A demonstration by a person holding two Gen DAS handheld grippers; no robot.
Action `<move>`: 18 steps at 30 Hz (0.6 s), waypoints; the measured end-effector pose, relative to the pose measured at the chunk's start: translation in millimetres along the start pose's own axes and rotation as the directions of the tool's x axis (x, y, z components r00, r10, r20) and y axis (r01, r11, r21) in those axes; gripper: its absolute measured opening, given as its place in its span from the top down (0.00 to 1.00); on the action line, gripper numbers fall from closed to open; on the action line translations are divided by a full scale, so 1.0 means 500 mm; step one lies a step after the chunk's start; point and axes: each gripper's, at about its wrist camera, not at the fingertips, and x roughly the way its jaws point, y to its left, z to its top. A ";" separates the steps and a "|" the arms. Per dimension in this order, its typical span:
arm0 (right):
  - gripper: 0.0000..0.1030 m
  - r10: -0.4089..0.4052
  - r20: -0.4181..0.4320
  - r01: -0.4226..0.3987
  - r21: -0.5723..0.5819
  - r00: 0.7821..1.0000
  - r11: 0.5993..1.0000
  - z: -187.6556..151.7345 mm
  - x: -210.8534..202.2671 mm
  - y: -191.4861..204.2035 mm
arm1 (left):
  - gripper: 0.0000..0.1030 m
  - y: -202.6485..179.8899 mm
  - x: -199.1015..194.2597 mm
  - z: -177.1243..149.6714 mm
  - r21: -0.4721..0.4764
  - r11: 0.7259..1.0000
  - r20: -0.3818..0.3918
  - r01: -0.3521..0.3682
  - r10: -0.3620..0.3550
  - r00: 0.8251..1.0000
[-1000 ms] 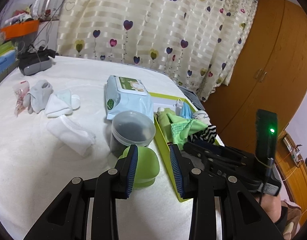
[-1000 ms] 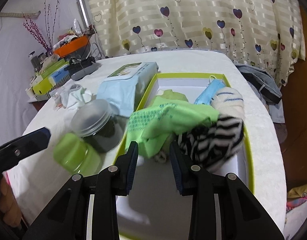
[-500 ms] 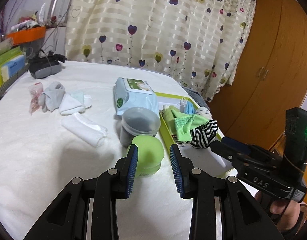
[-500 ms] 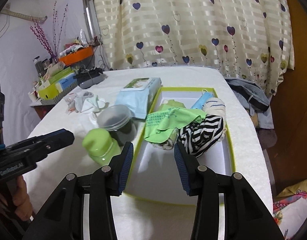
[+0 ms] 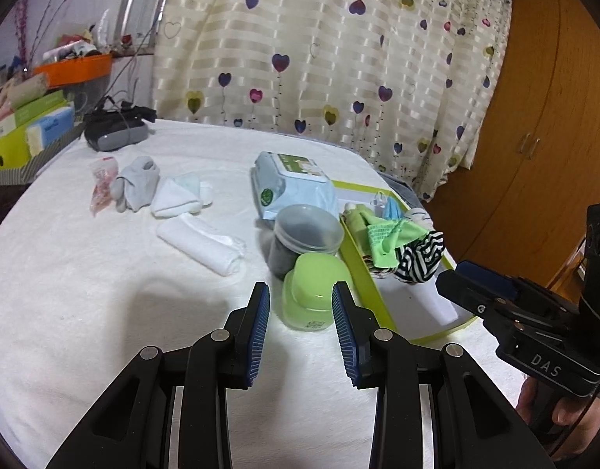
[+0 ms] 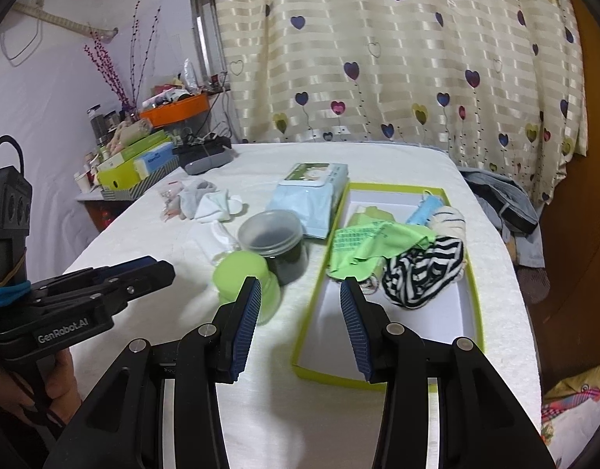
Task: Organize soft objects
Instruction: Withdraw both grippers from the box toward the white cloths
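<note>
A lime-rimmed box (image 6: 471, 297) holds a green cloth (image 6: 370, 238), a black-and-white striped sock (image 6: 425, 273), a blue-striped white sock (image 6: 450, 222) and a blue mask (image 6: 421, 211). My right gripper (image 6: 300, 287) hovers open and empty above the box's near left corner. On the white bedspread to the left lie a folded white cloth (image 5: 202, 244), a grey sock (image 5: 137, 183) and a white sock (image 5: 178, 197). My left gripper (image 5: 300, 293) is open, holds nothing, and stops just short of a green jar (image 5: 315, 293).
A clear jar with dark contents (image 5: 303, 234) and a pack of wipes (image 5: 292, 187) stand between the loose socks and the box (image 5: 362, 273). A small pink packet (image 5: 102, 179), a dark device (image 5: 116, 133) and stacked cartons (image 5: 26, 133) sit at the far left. The bed edge runs right of the box.
Both grippers have drawn back and risen from the box. The right jaws have widened and left the green cloth and striped sock lying in the box.
</note>
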 end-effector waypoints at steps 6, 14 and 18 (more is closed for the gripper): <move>0.57 0.013 0.003 -0.013 -0.020 1.000 1.000 0.005 0.001 0.022 | 0.69 0.020 0.000 0.002 -0.014 1.000 -0.001 -0.010 0.010 1.000; 0.57 0.025 -0.008 -0.025 -0.038 1.000 0.999 0.010 0.017 0.044 | 0.69 0.042 0.008 -0.001 -0.032 0.999 -0.013 -0.017 0.016 1.000; 0.57 0.032 -0.013 -0.033 -0.048 0.999 0.998 0.011 0.023 0.053 | 0.69 0.054 0.012 -0.002 -0.043 0.999 -0.018 -0.020 0.019 1.000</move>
